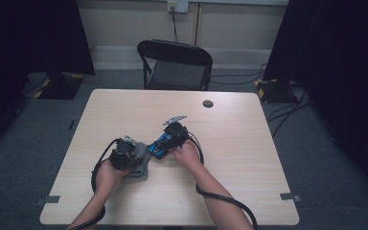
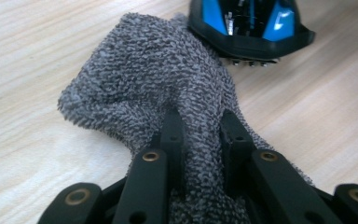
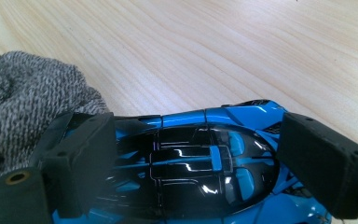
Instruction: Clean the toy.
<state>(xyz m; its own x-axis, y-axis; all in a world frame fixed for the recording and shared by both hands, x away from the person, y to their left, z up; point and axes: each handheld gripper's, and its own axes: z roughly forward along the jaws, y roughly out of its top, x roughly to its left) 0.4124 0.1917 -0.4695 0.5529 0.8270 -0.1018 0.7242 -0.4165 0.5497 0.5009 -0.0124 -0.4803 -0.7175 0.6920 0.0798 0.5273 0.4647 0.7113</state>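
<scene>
High view is showing both grippers meeting near the table's (image 1: 124, 103) middle: the left gripper (image 2: 199, 122) is pinching the grey cloth (image 2: 140, 70), the right gripper (image 3: 193, 154) is clamping the blue toy car (image 3: 200, 158); wiping appears underway, not finished.

speckled grey cloth (image 2: 168, 79); glossy blue-and-black toy car (image 3: 205, 163); pale, seemingly wood-grain table (image 1: 124, 110).

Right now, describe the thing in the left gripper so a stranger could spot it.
On the wooden table, near its middle, two grippers meet. The left gripper pinches a grey cloth beside a blue and black toy car. It is the soft, nubbly thing there.
</scene>
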